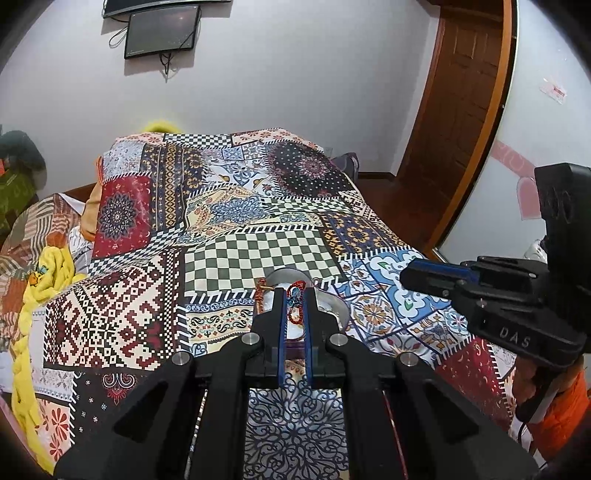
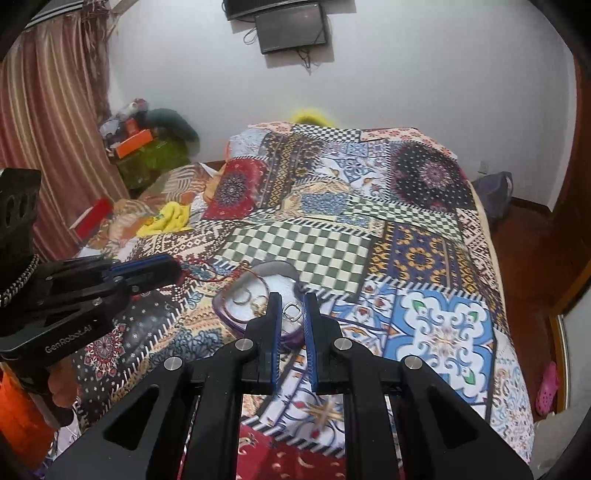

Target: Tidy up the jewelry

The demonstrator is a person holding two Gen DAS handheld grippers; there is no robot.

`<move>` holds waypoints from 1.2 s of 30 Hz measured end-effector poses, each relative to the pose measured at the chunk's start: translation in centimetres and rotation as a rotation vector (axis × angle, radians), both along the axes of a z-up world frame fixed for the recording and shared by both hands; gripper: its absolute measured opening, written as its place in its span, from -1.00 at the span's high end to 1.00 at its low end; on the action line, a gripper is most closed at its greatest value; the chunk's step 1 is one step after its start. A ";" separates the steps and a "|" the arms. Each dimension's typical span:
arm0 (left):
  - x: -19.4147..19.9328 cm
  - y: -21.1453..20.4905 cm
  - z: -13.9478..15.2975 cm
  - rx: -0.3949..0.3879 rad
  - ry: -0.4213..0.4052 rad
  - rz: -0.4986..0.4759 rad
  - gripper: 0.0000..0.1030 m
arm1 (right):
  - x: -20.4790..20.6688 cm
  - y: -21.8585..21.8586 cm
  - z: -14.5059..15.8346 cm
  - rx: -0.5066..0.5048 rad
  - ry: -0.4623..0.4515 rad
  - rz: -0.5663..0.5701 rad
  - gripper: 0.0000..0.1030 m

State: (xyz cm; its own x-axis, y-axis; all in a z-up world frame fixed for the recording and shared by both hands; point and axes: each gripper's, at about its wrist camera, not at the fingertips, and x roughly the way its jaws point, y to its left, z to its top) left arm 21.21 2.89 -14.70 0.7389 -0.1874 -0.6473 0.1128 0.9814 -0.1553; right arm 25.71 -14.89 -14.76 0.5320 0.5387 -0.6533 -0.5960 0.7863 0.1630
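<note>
A patchwork-print bedspread (image 2: 424, 258) covers the bed ahead of and below the claw. Up ahead, a dark wall-mounted screen (image 2: 291, 29) hangs with dangling cables. A striped curtain (image 2: 48, 122) hangs far left, a yellow cloth (image 2: 171, 218) ahead-left, and a wooden door (image 1: 458, 110) stands to the right.

The patchwork bedspread (image 2: 424, 258) lies broad and bare to the right of and beyond the clear jewelry dish (image 2: 255, 284), giving open passage there. On the near left, the left gripper (image 2: 173, 271) hangs low beside the dish with a red cord bracelet (image 2: 207, 275) at its tips, crowding that side. Farther left, the yellow cloth (image 2: 170, 218) and red box (image 2: 92, 218) clutter the bed.
</note>
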 end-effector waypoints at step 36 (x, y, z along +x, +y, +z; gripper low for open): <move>3.6 0.3 -4.8 -0.033 0.165 -0.024 0.88 | 2.3 5.2 -5.3 -0.134 0.126 0.098 0.80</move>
